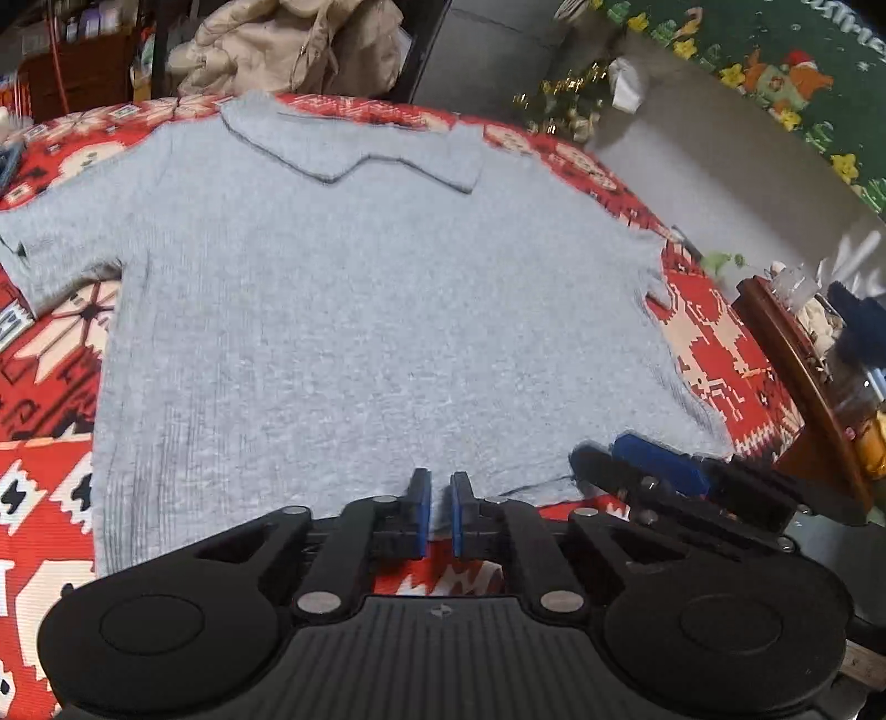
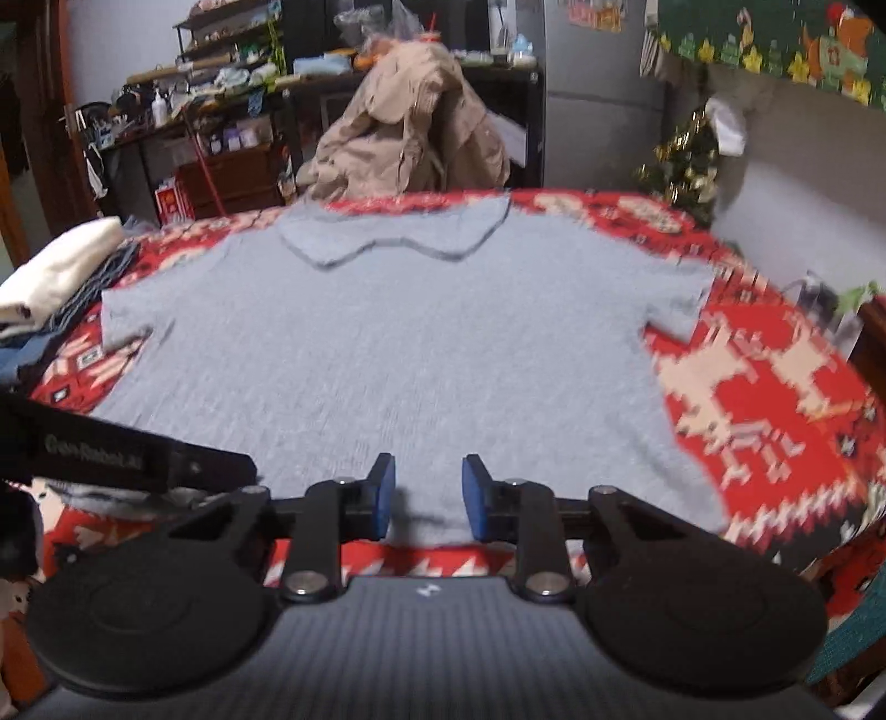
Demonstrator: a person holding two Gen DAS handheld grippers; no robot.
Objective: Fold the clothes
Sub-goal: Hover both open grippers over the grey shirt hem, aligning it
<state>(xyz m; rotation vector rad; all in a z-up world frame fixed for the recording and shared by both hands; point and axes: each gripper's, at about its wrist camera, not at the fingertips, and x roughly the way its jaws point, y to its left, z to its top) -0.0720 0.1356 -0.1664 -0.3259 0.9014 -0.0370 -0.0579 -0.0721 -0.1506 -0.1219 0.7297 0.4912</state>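
Left wrist view first: your shirt [image 1: 360,310] lies flat and spread on the red cloth [image 1: 50,387], collar [image 1: 354,144] at the far end, hem nearest you. One short sleeve [image 1: 50,255] reaches out to the left of the shirt, the other [image 1: 653,266] to the right. Your left gripper [image 1: 441,515] sits right at the hem, near its middle, and its blue pads [image 1: 423,515] are almost together, only a thin slit between them. The hem's edge runs right at that slit; whether fabric is pinched there, you can't tell from this angle. To the right along the hem, your right gripper [image 1: 659,465] shows from the side, low over the shirt's near right corner. Beyond the collar, a beige jacket [image 1: 288,44] is heaped up.

Now the right wrist view, and it's blurred. Same shirt [image 2: 387,354], collar [image 2: 398,232] far, hem close. Your right gripper [image 2: 425,498] stands over the hem with the pads [image 2: 385,498] clearly apart, and shirt fabric shows in the gap between them; the pads don't look pressed onto it. Your left gripper [image 2: 138,459] pokes in from the left of the shirt, low by the hem. Left of the shirt's left sleeve [image 2: 127,321], a stack of folded clothes [image 2: 61,271] sits on the cloth [image 2: 775,421]. The jacket [image 2: 410,127] stands behind the collar.
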